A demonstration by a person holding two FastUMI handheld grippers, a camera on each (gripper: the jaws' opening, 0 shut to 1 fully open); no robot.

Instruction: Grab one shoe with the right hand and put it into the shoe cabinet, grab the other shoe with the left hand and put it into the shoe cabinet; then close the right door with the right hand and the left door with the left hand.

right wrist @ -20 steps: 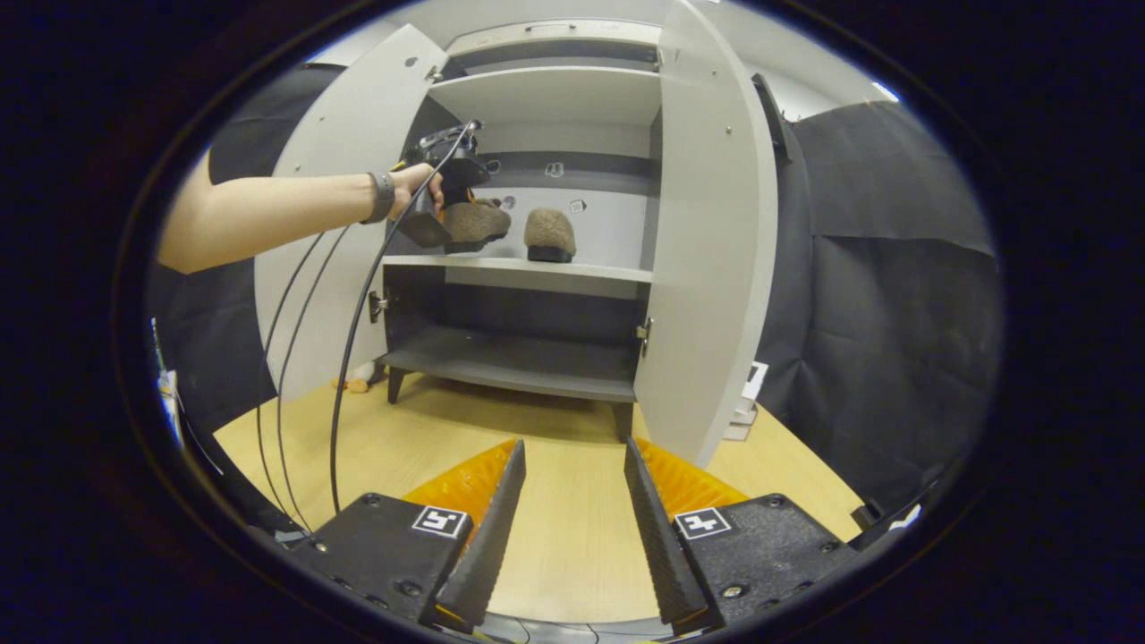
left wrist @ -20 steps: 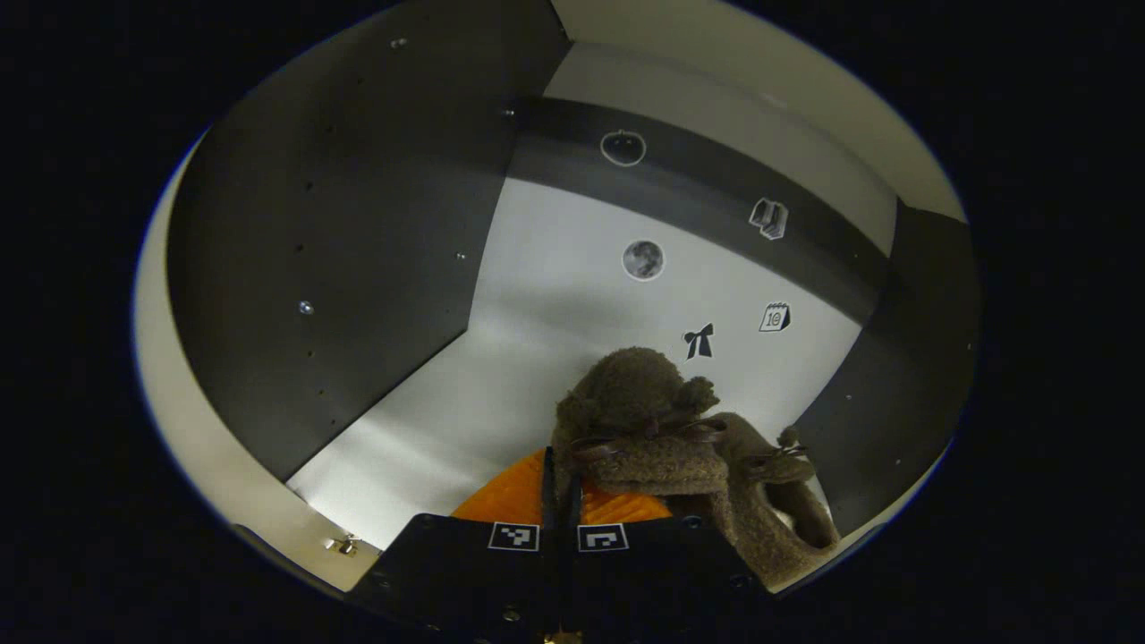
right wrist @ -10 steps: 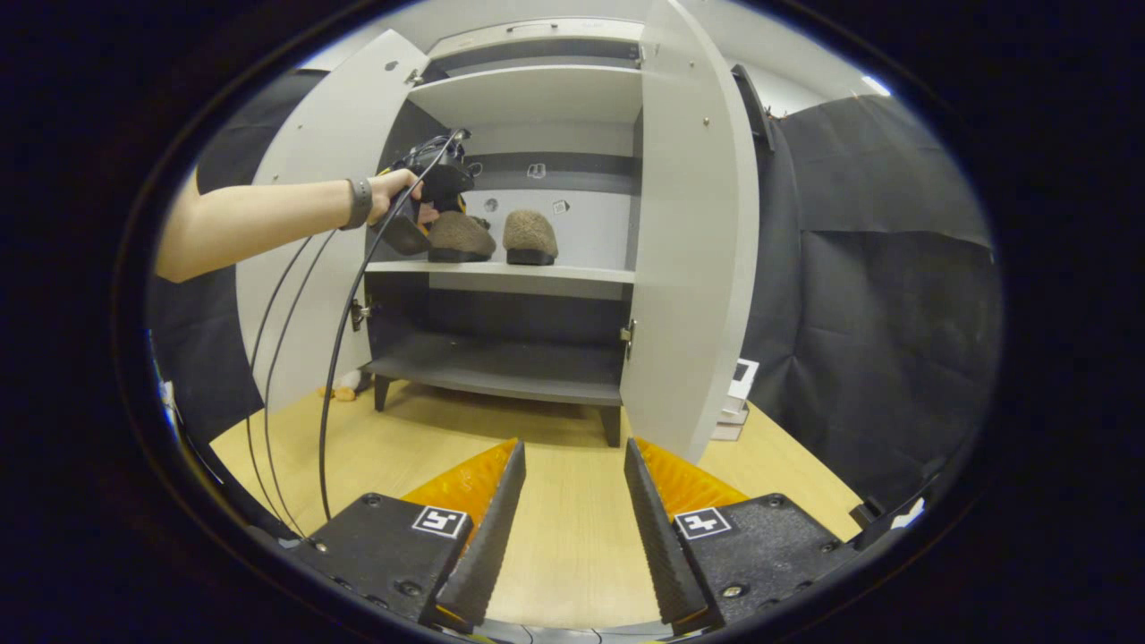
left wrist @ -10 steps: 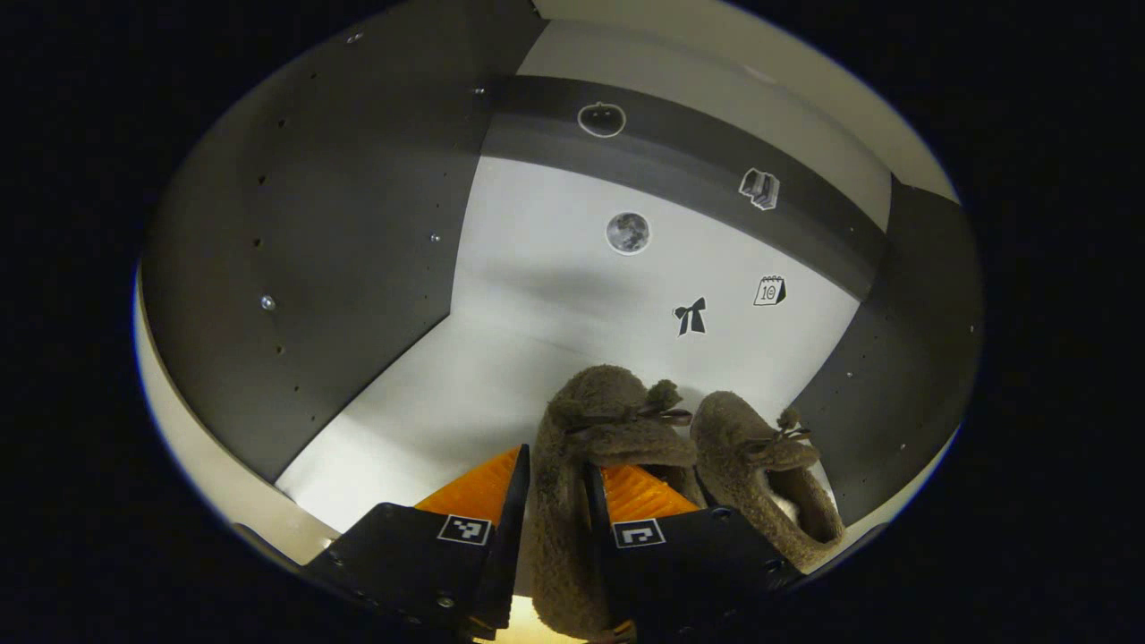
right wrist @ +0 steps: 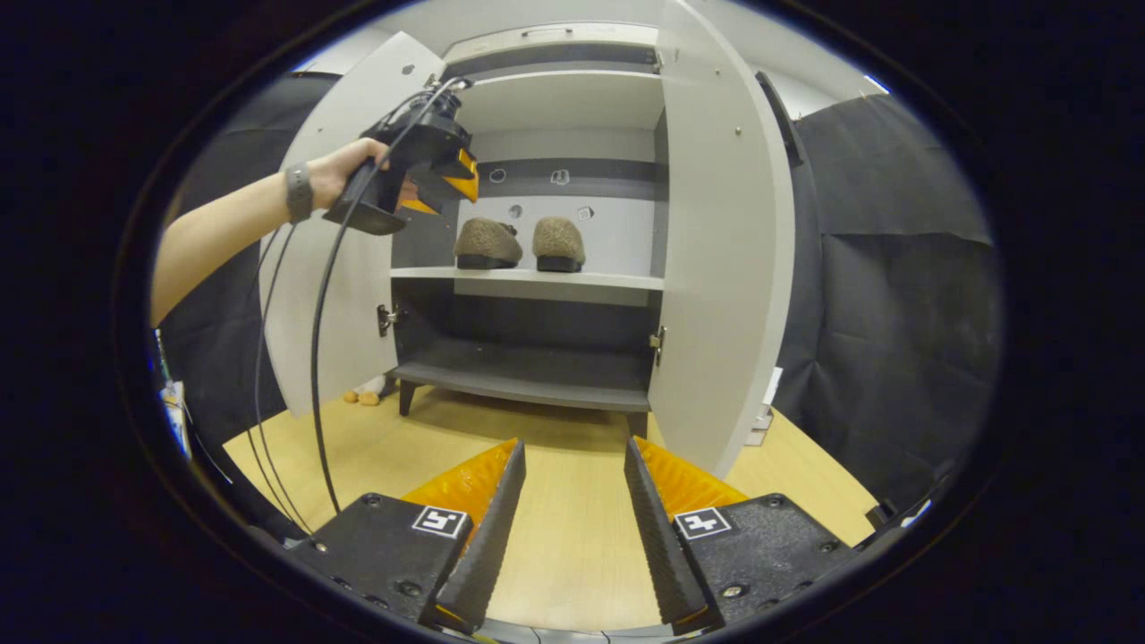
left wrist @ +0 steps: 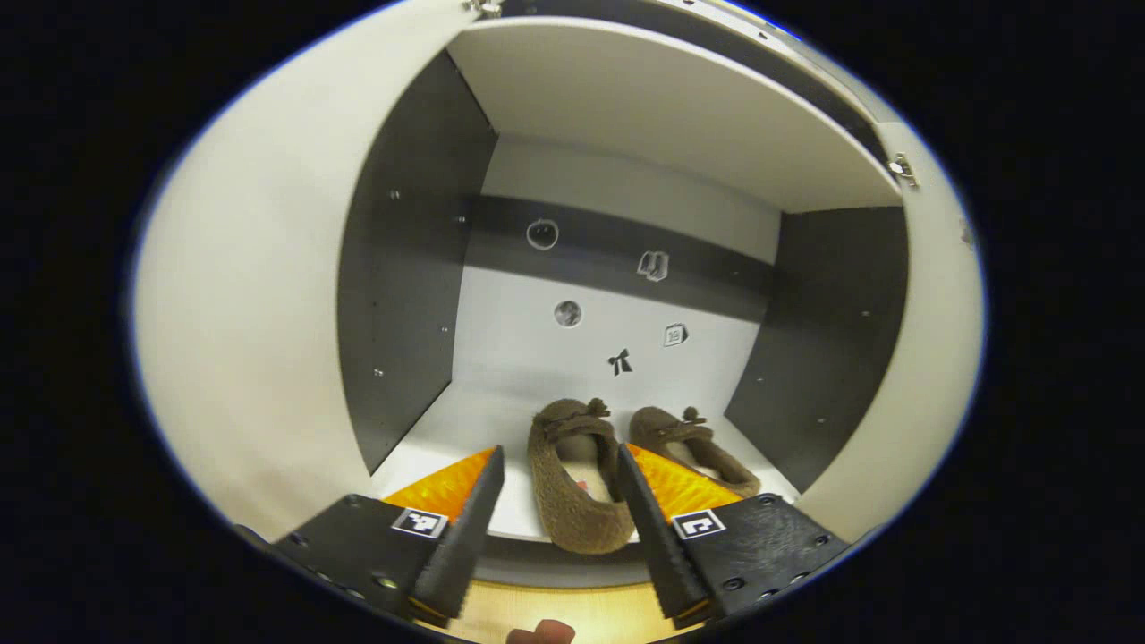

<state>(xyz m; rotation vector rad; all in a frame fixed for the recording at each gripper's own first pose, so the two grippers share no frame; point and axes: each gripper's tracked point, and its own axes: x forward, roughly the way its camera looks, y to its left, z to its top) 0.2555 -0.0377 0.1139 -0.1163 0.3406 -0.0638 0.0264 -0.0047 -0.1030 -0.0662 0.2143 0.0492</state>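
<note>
Two shoes, the left shoe (left wrist: pixel 572 478) and the right shoe (left wrist: pixel 693 447), sit side by side on the cabinet's middle shelf (right wrist: pixel 528 279), toes toward the far wall, so both placements look complete. The left gripper (left wrist: pixel 559 514) hangs spread wide and empty in front of the shelf, clear of the left shoe. The right gripper (right wrist: pixel 572 528) is likewise parted and empty, low over the floor (right wrist: pixel 572 537). Both the left door (right wrist: pixel 344 295) and the right door (right wrist: pixel 725 250) stand open. Each door's outer face is hidden.

Even, soft light from overhead; the cabinet (right wrist: pixel 555 179) interior sits dimmer, shoes (left wrist: pixel 572 474) casting faint shadows. Both views are sharp, with straight edges bowing outward.
</note>
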